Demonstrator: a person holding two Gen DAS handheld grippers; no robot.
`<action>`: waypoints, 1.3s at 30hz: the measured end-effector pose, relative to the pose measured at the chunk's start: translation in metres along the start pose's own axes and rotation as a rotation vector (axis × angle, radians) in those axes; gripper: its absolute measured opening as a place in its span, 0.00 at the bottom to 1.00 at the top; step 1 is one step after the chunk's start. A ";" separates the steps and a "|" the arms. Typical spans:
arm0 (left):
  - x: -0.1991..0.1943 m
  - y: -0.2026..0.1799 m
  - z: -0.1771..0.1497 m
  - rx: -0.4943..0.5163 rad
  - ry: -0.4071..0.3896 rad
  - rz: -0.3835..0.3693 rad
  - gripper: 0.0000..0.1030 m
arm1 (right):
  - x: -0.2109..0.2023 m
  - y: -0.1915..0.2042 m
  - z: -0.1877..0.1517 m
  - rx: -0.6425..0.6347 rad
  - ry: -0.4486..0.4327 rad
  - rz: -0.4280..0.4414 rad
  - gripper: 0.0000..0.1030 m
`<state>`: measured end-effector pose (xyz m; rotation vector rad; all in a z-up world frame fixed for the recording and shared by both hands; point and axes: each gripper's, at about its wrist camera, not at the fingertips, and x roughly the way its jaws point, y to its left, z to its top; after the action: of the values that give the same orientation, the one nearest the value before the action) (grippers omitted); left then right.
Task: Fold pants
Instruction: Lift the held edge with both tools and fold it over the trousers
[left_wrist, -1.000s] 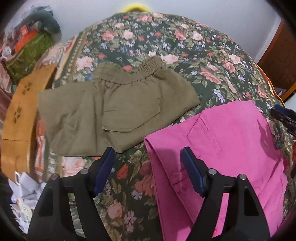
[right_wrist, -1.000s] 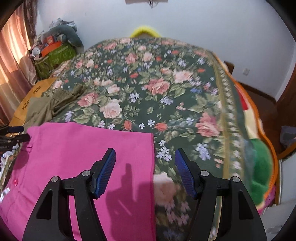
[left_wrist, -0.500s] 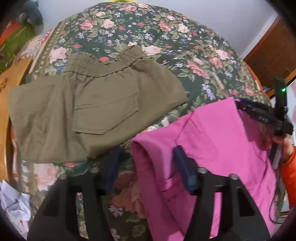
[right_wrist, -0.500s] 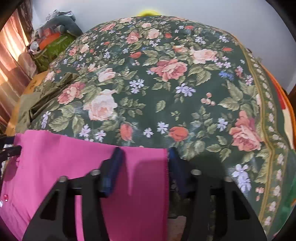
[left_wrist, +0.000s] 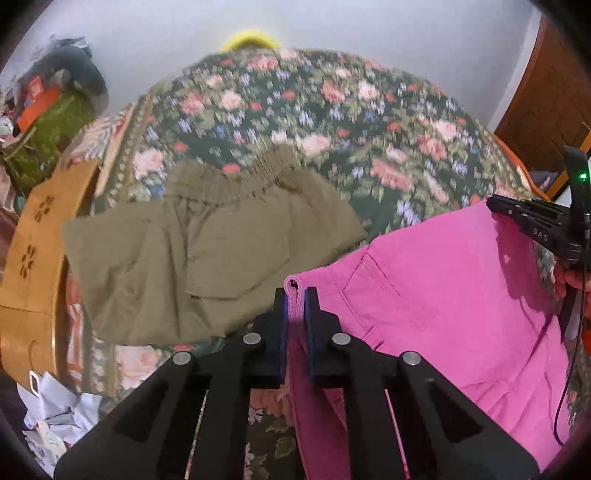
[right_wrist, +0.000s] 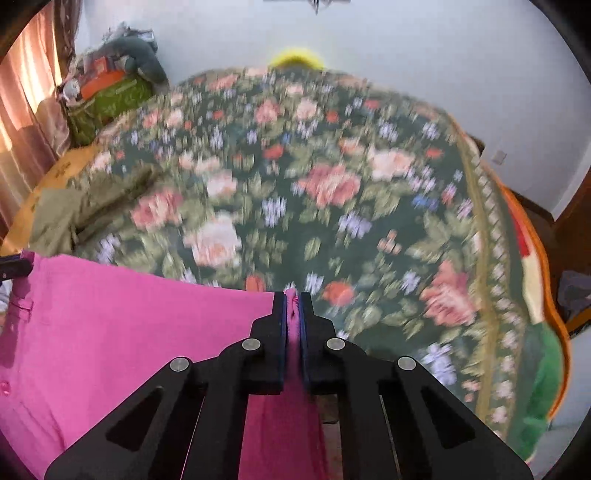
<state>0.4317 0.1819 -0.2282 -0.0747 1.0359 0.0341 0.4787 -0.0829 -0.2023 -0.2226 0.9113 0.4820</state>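
Pink fabric now sits pinched inside both pairs of jaws, which half a second ago were spread around its edges. The left gripper (left_wrist: 295, 295) is pressed together on the waistband corner of the pink pants (left_wrist: 443, 295), and the right gripper (right_wrist: 291, 297) is clamped on the opposite corner of the pink pants (right_wrist: 129, 325). The cloth hangs stretched between them, lifted above the floral bedspread (left_wrist: 332, 122). Just beside the pants, to the left, lie folded olive shorts (left_wrist: 207, 251) on the bedspread. Farther out, everything is blurred by motion.
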 end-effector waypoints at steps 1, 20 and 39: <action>-0.006 -0.001 0.003 -0.001 -0.012 0.003 0.08 | -0.007 -0.001 0.004 0.005 -0.017 0.002 0.05; -0.120 -0.024 0.013 0.055 -0.188 0.049 0.07 | -0.145 0.016 0.022 0.024 -0.227 0.026 0.04; -0.184 -0.052 -0.078 0.103 -0.225 0.036 0.07 | -0.221 0.030 -0.081 0.075 -0.234 0.098 0.05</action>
<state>0.2740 0.1249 -0.1068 0.0409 0.8124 0.0208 0.2927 -0.1556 -0.0735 -0.0518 0.7117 0.5513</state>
